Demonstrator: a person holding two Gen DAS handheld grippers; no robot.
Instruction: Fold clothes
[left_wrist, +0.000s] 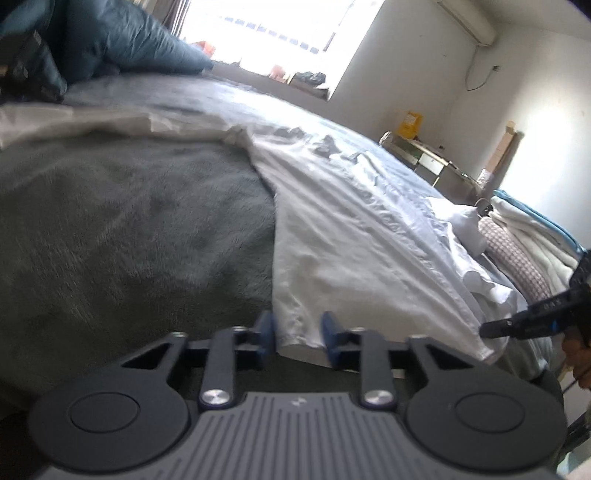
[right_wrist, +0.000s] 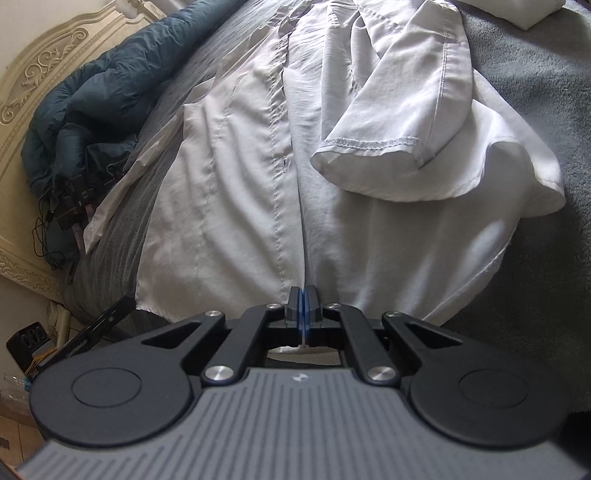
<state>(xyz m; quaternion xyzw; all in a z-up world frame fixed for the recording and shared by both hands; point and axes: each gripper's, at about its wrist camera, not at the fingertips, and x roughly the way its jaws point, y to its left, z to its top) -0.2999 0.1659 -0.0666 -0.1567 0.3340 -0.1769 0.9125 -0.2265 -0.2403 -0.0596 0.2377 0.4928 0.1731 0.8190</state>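
Sunlit from a wide window (left_wrist: 280, 33), a bedroom's grey fleece blanket (left_wrist: 122, 229) carries a white button-up shirt (left_wrist: 332, 236) spread front-up across the bed, one short sleeve (right_wrist: 399, 140) folded in over its chest. At the near hem, the left gripper (left_wrist: 297, 328) straddles the shirt's corner, blue pads either side of the cloth with gaps showing, nothing yet pinched. The right gripper (right_wrist: 303, 310) is clenched on the hem at the button placket, a sliver of white fabric caught between its pads. A dark teal duvet (right_wrist: 103, 103) lies bunched against the carved cream headboard (right_wrist: 48, 70). Folded laundry (left_wrist: 532, 236) sits stacked beyond the shirt.
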